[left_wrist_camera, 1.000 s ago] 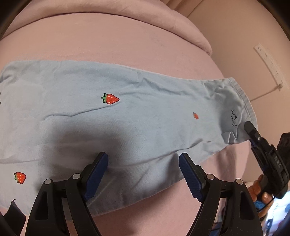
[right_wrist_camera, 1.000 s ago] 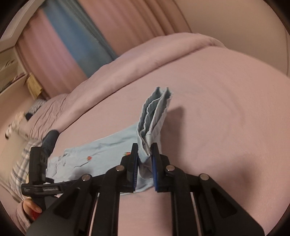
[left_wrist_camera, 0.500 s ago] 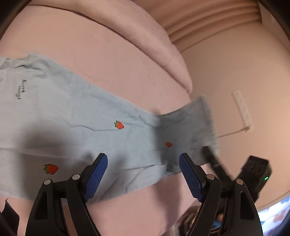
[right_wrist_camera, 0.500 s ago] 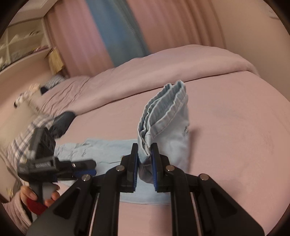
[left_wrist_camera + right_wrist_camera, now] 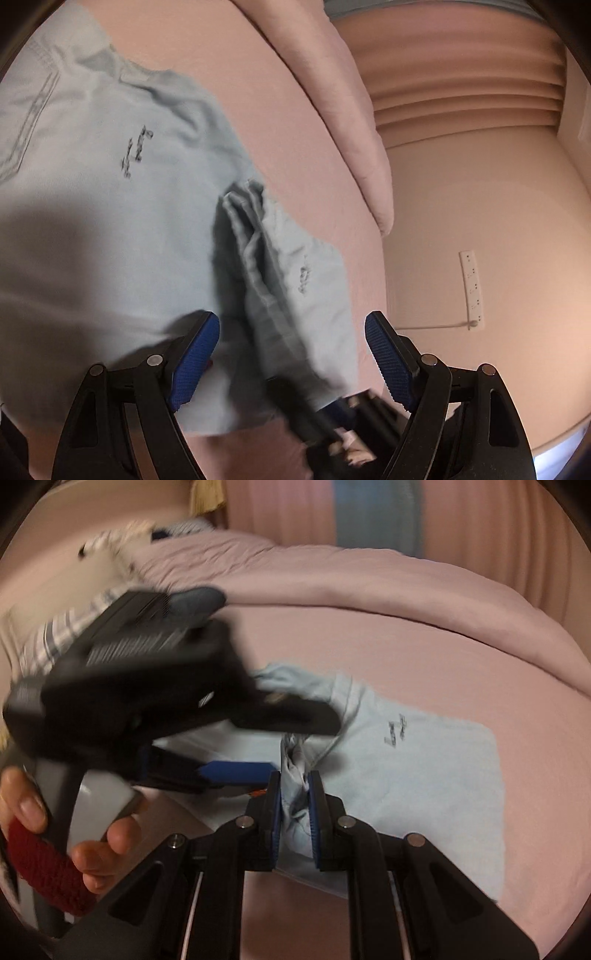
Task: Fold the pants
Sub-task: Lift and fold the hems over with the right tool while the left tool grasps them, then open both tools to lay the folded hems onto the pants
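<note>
Nearest in the right wrist view, the right tool [image 5: 294, 812] is clamped on a bunched end of the light blue pants [image 5: 424, 768], the gathered cloth pinched between its two blue pads and standing up a little above them. Just to the left of it, the left tool [image 5: 236, 771] reaches in sideways, blurred, one blue pad showing close beside the pinched cloth; a person's hand [image 5: 74, 834] with a dark red knitted cuff grips its handle at the lower left. In the left wrist view, the left tool [image 5: 291, 354] has its jaws spread wide with nothing pressed between the pads; the folded-over end of the pants [image 5: 288, 280] hangs in the gap between them, and the dark blurred shape of the right tool [image 5: 317, 417] comes in low under that cloth. Beyond the tools, the rest of the pants lies spread flat on the pink bed [image 5: 443, 646], with small dark script printed on the fabric. Farther back a rumpled pink duvet [image 5: 332, 572] runs along the bed, and behind it hang pink curtains [image 5: 498, 528] with a blue panel [image 5: 373, 513]. In the left wrist view, a white power strip [image 5: 472, 288] sits on the wall at the right.
</note>
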`<act>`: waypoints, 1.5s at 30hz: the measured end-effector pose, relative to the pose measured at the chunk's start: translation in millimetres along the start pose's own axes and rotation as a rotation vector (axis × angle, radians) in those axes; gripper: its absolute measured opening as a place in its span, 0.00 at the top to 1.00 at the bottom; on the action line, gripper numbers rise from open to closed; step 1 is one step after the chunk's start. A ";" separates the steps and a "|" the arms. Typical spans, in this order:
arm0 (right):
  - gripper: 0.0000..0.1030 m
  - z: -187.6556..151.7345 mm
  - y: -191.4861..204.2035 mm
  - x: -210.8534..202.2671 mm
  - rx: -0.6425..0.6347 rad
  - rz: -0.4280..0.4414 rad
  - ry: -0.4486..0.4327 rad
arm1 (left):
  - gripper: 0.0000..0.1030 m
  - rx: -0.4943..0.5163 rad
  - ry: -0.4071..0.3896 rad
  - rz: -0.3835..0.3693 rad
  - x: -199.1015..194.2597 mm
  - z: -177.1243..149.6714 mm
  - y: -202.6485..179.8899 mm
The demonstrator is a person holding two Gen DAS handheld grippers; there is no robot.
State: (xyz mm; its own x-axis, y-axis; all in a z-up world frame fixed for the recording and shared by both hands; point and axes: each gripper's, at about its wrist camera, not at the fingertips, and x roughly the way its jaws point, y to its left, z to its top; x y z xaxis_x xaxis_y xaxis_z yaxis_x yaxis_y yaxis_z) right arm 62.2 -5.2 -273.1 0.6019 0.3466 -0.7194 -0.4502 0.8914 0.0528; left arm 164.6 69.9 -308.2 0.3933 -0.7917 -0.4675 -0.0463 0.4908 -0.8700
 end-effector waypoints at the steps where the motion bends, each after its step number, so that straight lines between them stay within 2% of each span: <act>1: 0.87 0.3 3.5 4.0 -0.013 -0.006 0.006 | 0.22 0.014 -0.002 0.010 0.7 1.9 -2.8; 4: 0.87 -0.2 8.4 12.1 -0.031 -0.011 0.019 | 0.22 0.039 0.013 0.025 5.5 9.4 -9.1; 5: 0.87 0.2 9.5 13.1 -0.037 -0.009 0.017 | 0.25 0.041 0.016 0.031 6.8 10.8 -10.0; 6: 0.87 1.0 11.1 13.7 -0.046 -0.012 0.012 | 0.38 0.050 0.023 0.037 8.3 12.5 -10.6; 7: 0.87 1.2 12.1 13.9 -0.051 -0.015 0.008 | 0.45 0.063 0.029 0.050 7.6 14.7 -9.6; 8: 0.87 0.9 15.0 15.0 -0.060 -0.018 0.002 | 0.58 0.075 0.031 0.065 9.1 16.3 -10.5; 9: 0.87 1.6 16.4 15.3 -0.069 -0.024 -0.004 | 0.76 0.090 0.036 0.078 8.6 18.5 -10.6; 11: 0.87 -5.0 16.3 12.2 -0.089 -0.048 -0.023 | 0.89 0.111 0.029 0.093 -0.5 24.1 -4.7; 13: 0.87 -2.1 17.9 10.4 -0.104 -0.060 -0.052 | 0.89 0.129 -0.001 0.066 -13.6 26.9 -1.4; 15: 0.87 1.3 22.6 10.9 -0.119 -0.053 -0.071 | 0.90 0.165 -0.048 0.074 -26.7 28.2 -1.6; 20: 0.87 7.7 44.1 20.9 -0.219 -0.051 -0.101 | 0.90 0.163 -0.096 0.161 -46.5 36.1 15.2; 25: 0.86 10.4 53.4 42.2 -0.232 -0.001 -0.066 | 0.90 0.203 -0.095 0.272 -46.5 39.3 24.0; 26: 0.85 8.8 54.2 45.7 -0.231 0.006 -0.058 | 0.90 0.214 -0.082 0.303 -43.2 40.0 25.6; 27: 0.83 9.5 54.5 49.5 -0.229 0.012 -0.048 | 0.90 0.215 -0.072 0.371 -38.1 40.7 29.8; 30: 0.77 5.5 46.2 68.5 -0.195 0.063 0.073 | 0.89 0.203 -0.081 0.385 -41.1 40.5 31.1; 32: 0.74 2.6 39.7 59.2 -0.167 0.087 0.065 | 0.82 0.242 -0.122 0.452 -53.1 38.1 21.4; 36: 0.73 -3.7 13.9 -3.6 -0.121 0.179 -0.054 | 0.74 0.329 -0.229 0.526 -88.8 25.4 0.3; 39: 0.64 -21.9 -19.6 -51.8 -0.048 0.208 -0.117 | 0.71 0.372 -0.264 0.476 -100.3 17.5 -13.3; 41: 0.60 -41.7 -37.2 -69.0 -0.001 0.173 -0.116 | 0.63 0.394 -0.234 0.421 -91.5 11.6 -23.5; 43: 0.59 -62.6 -48.0 -73.3 0.040 0.113 -0.084 | 0.62 0.403 -0.179 0.365 -66.6 6.8 -33.2; 45: 0.59 -66.5 -46.0 -69.0 0.061 0.100 -0.068 | 0.62 0.415 -0.123 0.337 -41.9 2.8 -38.7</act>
State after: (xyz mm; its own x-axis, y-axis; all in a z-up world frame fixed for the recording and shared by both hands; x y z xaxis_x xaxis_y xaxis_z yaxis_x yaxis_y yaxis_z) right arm -2.5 -89.5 -272.0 0.6003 0.4519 -0.6598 -0.4705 0.8667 0.1655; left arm 152.5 85.1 -254.5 0.5251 -0.5294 -0.6663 0.1679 0.8320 -0.5287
